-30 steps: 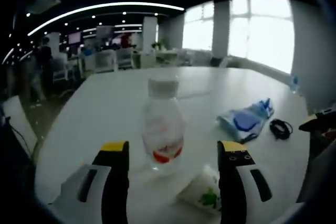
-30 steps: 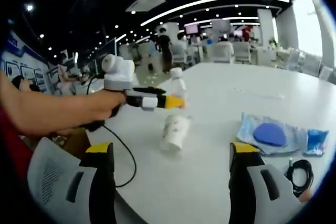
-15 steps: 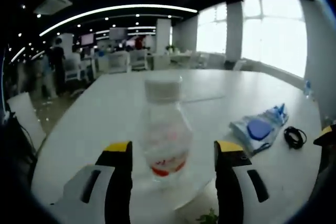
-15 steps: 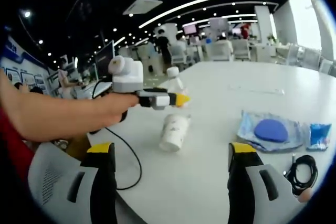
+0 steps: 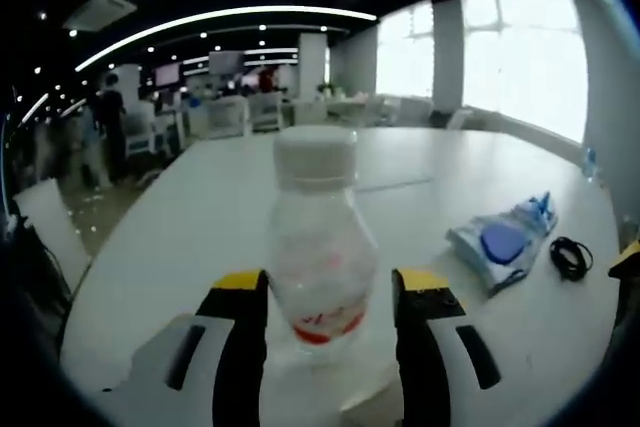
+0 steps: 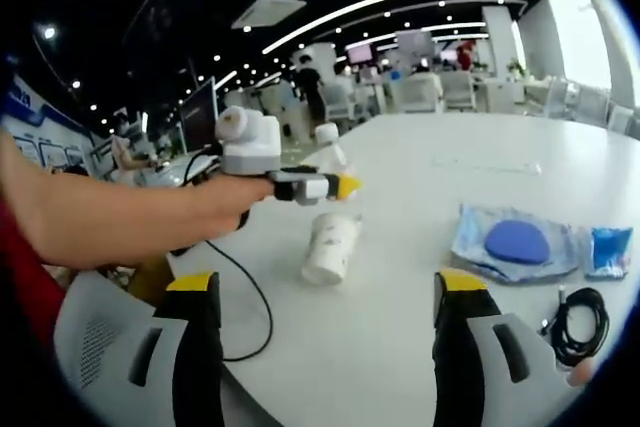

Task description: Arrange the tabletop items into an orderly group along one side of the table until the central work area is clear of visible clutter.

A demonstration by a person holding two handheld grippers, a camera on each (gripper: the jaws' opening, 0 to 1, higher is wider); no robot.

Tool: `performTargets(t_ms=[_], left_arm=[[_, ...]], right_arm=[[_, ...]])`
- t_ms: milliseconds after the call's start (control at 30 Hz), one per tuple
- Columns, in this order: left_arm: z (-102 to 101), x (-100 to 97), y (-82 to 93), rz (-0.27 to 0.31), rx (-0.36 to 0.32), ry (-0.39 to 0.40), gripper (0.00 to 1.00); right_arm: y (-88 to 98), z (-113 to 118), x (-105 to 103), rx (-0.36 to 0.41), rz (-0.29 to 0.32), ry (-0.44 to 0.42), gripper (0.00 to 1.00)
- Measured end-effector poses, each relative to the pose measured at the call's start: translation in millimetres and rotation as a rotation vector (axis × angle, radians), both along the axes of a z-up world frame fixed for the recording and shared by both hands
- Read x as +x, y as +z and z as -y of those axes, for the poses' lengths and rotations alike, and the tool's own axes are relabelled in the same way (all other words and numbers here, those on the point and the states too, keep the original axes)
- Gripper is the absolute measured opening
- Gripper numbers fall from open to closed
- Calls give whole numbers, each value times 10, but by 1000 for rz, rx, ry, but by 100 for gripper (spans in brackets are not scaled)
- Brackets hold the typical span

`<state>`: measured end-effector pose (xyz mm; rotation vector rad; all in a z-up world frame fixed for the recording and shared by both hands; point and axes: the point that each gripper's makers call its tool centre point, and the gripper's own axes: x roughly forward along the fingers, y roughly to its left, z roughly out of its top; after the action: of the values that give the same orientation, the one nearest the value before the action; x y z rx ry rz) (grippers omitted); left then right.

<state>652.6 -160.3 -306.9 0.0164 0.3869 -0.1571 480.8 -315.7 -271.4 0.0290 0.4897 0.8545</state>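
A clear plastic bottle [image 5: 320,247] with a white cap and a red label stands upright on the white table [image 5: 200,217]. My left gripper [image 5: 330,282] is open, its yellow-tipped jaws close on either side of the bottle's lower body. In the right gripper view, a hand holds the left gripper [image 6: 345,185] level at the bottle [image 6: 328,152]. A white paper cup [image 6: 330,245] with a green print lies on its side just in front of the bottle. My right gripper [image 6: 325,287] stands wide open over bare table, short of the cup.
A blue and white pack [image 6: 515,245] lies to the right, with a small blue packet [image 6: 607,250] and a coiled black cable [image 6: 580,315] beside it. The left gripper's black cord [image 6: 240,297] trails over the table edge. Chairs and people stand far behind.
My left gripper has moved forward around the bottle, and its jaws have narrowed towards it. The bottle and cup stay put. My right gripper has barely moved.
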Motion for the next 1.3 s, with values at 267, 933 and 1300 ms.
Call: performTargets(t_ms=[267, 933, 1300], left_arm=[[-40, 5, -4, -5, 12, -27, 39], [2, 55, -2, -3, 15, -152, 38], [94, 120, 0, -2, 10, -166, 38]], right_arm=[[-14, 9, 18, 0, -3, -9, 86], [-40, 40, 63, -8, -6, -32, 85], [-39, 73, 89, -7, -7, -43, 85]])
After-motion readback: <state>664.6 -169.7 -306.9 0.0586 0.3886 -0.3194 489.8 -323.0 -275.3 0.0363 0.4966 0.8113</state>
